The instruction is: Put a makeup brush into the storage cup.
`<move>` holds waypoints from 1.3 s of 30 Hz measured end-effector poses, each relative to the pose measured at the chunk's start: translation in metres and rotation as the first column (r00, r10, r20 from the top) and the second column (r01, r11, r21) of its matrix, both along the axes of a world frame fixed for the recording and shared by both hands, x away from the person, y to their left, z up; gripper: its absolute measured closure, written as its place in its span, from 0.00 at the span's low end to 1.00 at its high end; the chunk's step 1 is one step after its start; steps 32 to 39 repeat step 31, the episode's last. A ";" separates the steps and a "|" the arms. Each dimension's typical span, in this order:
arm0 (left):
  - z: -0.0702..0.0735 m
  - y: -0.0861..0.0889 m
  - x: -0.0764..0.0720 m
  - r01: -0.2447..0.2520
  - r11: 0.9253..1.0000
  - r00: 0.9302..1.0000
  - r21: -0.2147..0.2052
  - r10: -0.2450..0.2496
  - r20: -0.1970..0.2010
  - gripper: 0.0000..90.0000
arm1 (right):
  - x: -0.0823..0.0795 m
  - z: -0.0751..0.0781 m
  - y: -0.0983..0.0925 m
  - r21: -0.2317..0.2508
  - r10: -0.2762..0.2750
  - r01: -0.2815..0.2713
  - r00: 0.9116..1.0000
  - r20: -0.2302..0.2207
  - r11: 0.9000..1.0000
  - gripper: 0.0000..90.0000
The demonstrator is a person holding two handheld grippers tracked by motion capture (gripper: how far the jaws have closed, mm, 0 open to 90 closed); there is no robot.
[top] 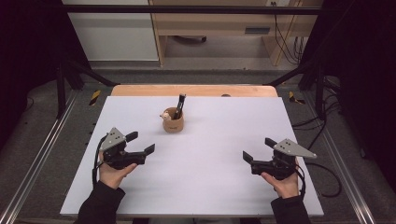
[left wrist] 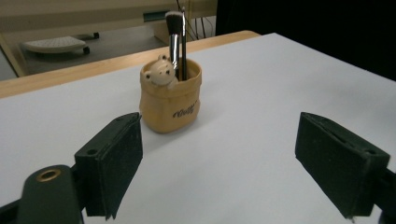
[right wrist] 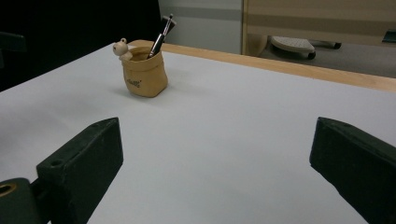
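A small tan sack-shaped holder with a little bear figure on its rim stands upright near the back middle of the white board. A black-handled makeup brush sticks up out of it. In the left gripper view the holder and brush stand just beyond the jaws. My left gripper hovers to the front left of the holder, open and empty. My right gripper rests at the right of the board, open with nothing between its jaws; in its view the holder stands far off at the upper left.
The white board lies on a wooden table whose back edge shows beyond it. Black frame posts flank the table. Cables trail on the floor at the right. A pale cabinet and shelving stand behind.
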State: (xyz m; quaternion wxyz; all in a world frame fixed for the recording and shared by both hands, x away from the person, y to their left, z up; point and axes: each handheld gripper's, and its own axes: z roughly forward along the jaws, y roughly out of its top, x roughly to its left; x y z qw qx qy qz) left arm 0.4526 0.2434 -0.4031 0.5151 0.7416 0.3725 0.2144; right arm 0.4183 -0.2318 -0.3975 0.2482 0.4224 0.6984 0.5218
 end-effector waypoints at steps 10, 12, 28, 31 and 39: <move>-0.012 0.018 -0.016 -0.040 0.999 0.999 -0.003 0.040 0.014 0.15 | -0.001 -0.001 -0.002 -0.007 0.003 -0.003 1.000 0.003 1.000 0.03; -0.014 0.023 -0.019 -0.049 0.999 0.999 -0.004 0.049 0.017 0.15 | -0.001 -0.001 -0.003 -0.007 0.003 -0.003 1.000 0.000 1.000 0.03; -0.025 0.038 -0.025 -0.077 0.997 0.997 -0.012 0.077 0.007 0.15 | -0.003 -0.005 -0.007 -0.019 0.001 -0.002 1.000 -0.011 1.000 0.03; -0.025 0.038 -0.025 -0.077 0.997 0.997 -0.012 0.077 0.001 0.14 | -0.004 -0.005 -0.009 -0.017 0.002 -0.002 1.000 -0.010 1.000 0.03; -0.025 0.038 -0.025 -0.077 0.997 0.997 -0.012 0.077 0.001 0.14 | -0.004 -0.005 -0.009 -0.017 0.002 -0.002 1.000 -0.010 1.000 0.03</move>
